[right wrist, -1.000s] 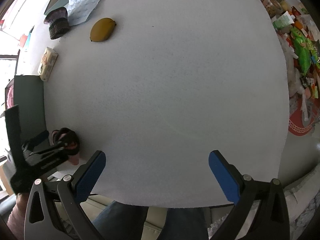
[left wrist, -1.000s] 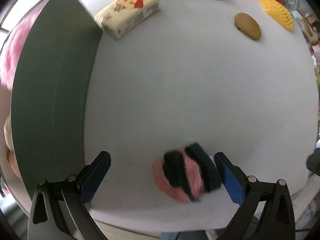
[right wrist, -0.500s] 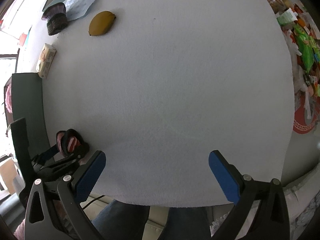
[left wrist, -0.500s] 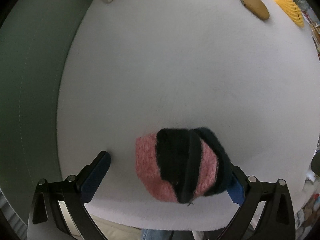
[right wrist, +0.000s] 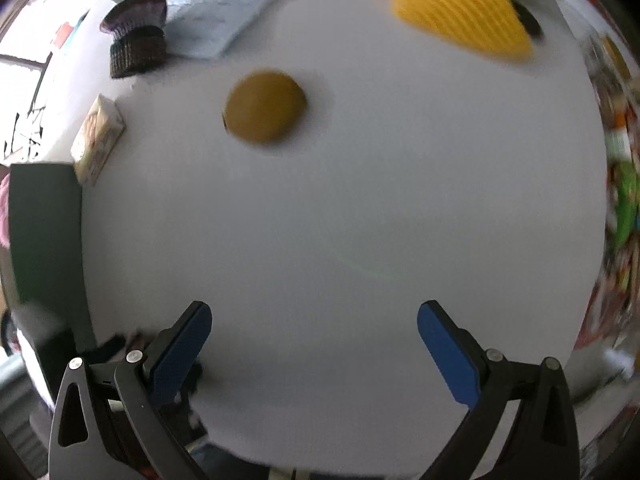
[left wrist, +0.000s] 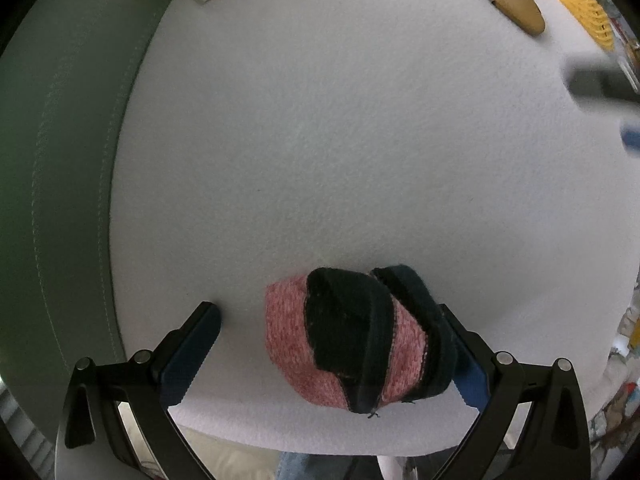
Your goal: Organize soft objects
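Note:
A rolled pink and black sock lies on the white table cover near its front edge. My left gripper is open around it: the sock rests against the right finger, with a gap to the left finger. My right gripper is open and empty above the cover, facing a mustard-yellow pad. That pad also shows in the left wrist view. A yellow ribbed soft piece and a dark knitted piece lie at the far side.
A dark green panel runs along the left of the cover. A tissue pack lies at its far end. A light blue quilted cloth is at the back. Cluttered packets line the right side.
The left gripper has dropped closer to the sock, which now lies still between its fingers. The right gripper has moved forward and left toward the mustard pad; its view is blurred.

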`<move>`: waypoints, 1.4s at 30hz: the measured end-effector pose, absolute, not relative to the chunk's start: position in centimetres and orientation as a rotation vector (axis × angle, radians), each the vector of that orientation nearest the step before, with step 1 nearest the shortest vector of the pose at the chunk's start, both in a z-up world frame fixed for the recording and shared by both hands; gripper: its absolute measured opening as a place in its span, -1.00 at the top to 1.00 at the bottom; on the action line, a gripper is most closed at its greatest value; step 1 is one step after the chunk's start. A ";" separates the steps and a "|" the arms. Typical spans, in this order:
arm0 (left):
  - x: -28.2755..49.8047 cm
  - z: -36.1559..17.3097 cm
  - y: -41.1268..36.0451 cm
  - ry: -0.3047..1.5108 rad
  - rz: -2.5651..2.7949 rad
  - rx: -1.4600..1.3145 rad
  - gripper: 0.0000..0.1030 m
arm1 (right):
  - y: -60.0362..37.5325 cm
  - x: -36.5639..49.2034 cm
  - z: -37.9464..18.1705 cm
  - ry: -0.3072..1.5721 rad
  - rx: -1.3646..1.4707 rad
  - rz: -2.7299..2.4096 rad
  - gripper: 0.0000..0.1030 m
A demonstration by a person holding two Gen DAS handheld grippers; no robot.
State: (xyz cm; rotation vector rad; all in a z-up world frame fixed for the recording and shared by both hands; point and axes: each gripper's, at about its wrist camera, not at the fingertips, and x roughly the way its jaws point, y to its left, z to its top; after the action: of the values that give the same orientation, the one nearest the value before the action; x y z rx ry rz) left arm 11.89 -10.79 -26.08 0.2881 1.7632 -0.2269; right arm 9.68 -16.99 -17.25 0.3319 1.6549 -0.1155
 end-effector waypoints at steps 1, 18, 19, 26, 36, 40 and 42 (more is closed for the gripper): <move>12.7 -26.1 -10.2 1.765 -0.227 0.288 -1.00 | -16.9 10.9 -17.5 1.643 0.307 -0.116 -0.99; 8.3 -25.8 -8.1 1.710 -0.232 0.275 -1.00 | -13.3 18.9 -18.4 1.534 0.106 -0.089 0.01; 8.3 -25.8 -8.1 1.709 -0.233 0.275 -1.00 | -13.4 18.6 -18.5 1.550 0.113 -0.086 0.01; 8.2 -25.0 -7.5 1.696 -0.234 0.272 -1.00 | -16.0 10.7 -18.5 1.630 0.268 -0.102 0.08; 6.5 -22.9 -6.1 1.672 -0.233 0.263 -1.00 | -20.7 -3.4 -17.8 1.612 0.568 -0.212 -0.62; 6.9 -22.3 -6.1 1.673 -0.233 0.263 -1.00 | -21.1 -4.3 -17.7 1.615 0.611 -0.253 -0.62; 6.8 -22.2 -6.0 1.679 -0.233 0.264 -1.00 | -20.8 -4.1 -17.8 1.611 0.606 -0.264 -0.62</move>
State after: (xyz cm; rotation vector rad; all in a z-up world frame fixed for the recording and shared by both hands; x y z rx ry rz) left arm 6.79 -5.98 -22.20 0.2638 1.6788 -0.2326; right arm -4.13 -20.81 -17.75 0.6061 1.6115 -0.2640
